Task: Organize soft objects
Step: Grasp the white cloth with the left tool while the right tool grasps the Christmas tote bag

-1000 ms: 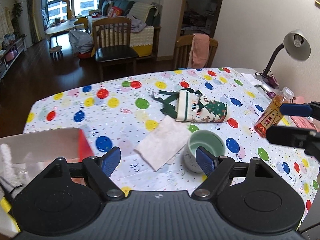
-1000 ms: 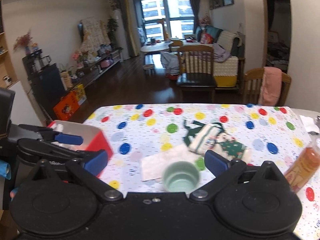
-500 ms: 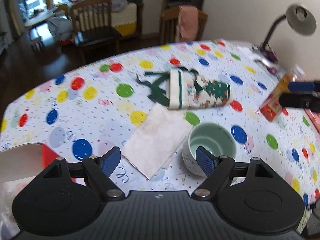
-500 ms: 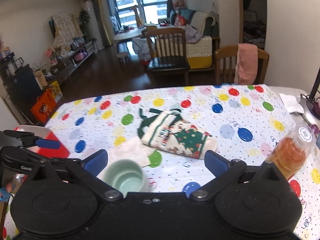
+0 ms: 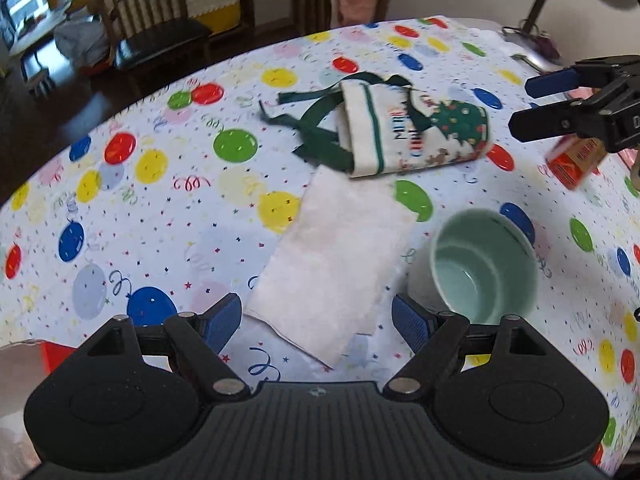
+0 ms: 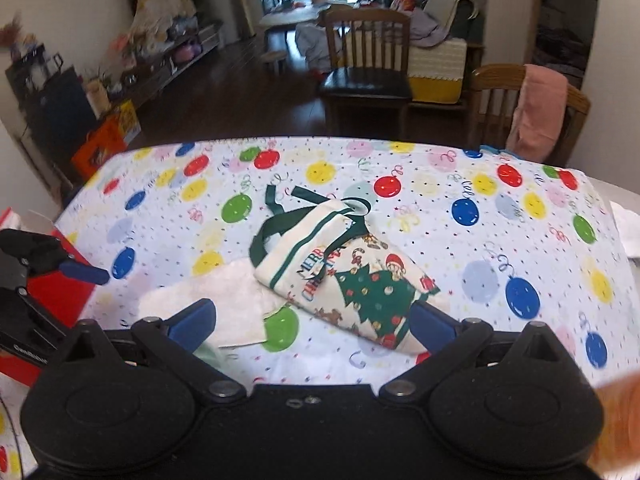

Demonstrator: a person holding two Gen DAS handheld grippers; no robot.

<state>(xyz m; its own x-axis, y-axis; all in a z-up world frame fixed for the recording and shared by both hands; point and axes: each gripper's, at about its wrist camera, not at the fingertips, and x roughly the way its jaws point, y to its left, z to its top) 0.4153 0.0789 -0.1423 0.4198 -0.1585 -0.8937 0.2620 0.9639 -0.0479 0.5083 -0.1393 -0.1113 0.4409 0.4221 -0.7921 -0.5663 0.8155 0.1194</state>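
We held the left gripper over the near end of the white cloth, its jaws spread wide with nothing between them. The right gripper was likewise spread and empty, aimed at the Christmas pouch.

The white cloth lay flat on the balloon-print tablecloth, its far end tucked just under the Christmas pouch and the pouch's green straps. A green cup stood just beside the cloth's right edge. An orange bottle stood beyond the pouch, and a red box sat at the table's left edge.

We judged the step in hand to be the approach to the soft items. To do it well, the left jaws should straddle one corner or edge of the cloth, well clear of the cup. The pouch should be lifted first, since it overlapped the cloth; otherwise pulling the cloth could drag the pouch along.
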